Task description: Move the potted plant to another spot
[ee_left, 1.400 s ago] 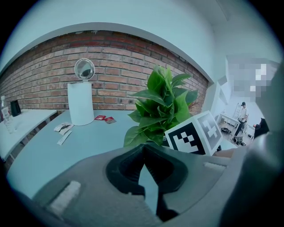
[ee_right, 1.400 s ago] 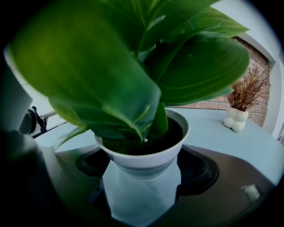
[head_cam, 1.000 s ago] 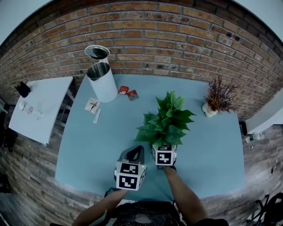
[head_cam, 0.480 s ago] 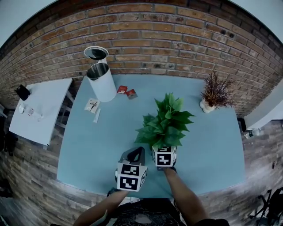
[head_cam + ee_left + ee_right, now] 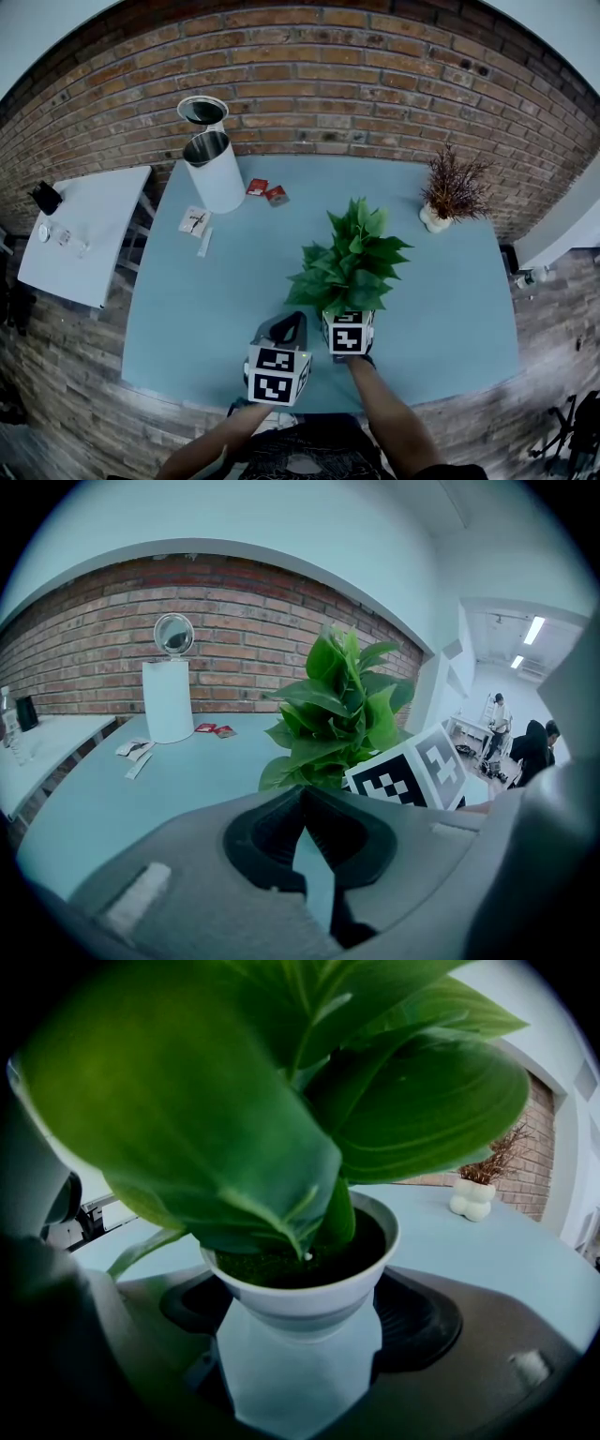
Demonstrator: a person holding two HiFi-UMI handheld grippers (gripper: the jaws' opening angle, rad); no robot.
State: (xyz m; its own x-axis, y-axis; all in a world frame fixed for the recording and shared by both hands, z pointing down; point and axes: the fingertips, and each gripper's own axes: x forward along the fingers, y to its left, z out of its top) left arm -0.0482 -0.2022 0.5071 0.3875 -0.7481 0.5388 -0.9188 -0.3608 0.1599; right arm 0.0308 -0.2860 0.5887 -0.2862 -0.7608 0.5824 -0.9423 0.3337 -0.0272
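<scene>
The potted plant (image 5: pixel 349 258) has broad green leaves and stands in a white pot (image 5: pixel 300 1302) near the middle of the blue table (image 5: pixel 187 309). My right gripper (image 5: pixel 347 317) reaches in from the front edge, its jaws closed against both sides of the pot (image 5: pixel 300 1316); the leaves hide the fingertips in the head view. My left gripper (image 5: pixel 289 326) hovers just left of it, shut with nothing held (image 5: pixel 302 799). The left gripper view shows the plant (image 5: pixel 337 714) ahead and slightly right, beside the right gripper's marker cube (image 5: pixel 412 775).
A white cylindrical bin (image 5: pixel 216 173) with an open round lid (image 5: pixel 203 111) stands at the back left, with red sachets (image 5: pixel 265 192) and paper packets (image 5: pixel 196 223) nearby. A dried plant in a white vase (image 5: pixel 450 192) sits back right. A white side table (image 5: pixel 84 230) lies left; a brick wall behind.
Hardly anything differs. Both grippers and the plant keep their places; only the head view has shifted slightly.
</scene>
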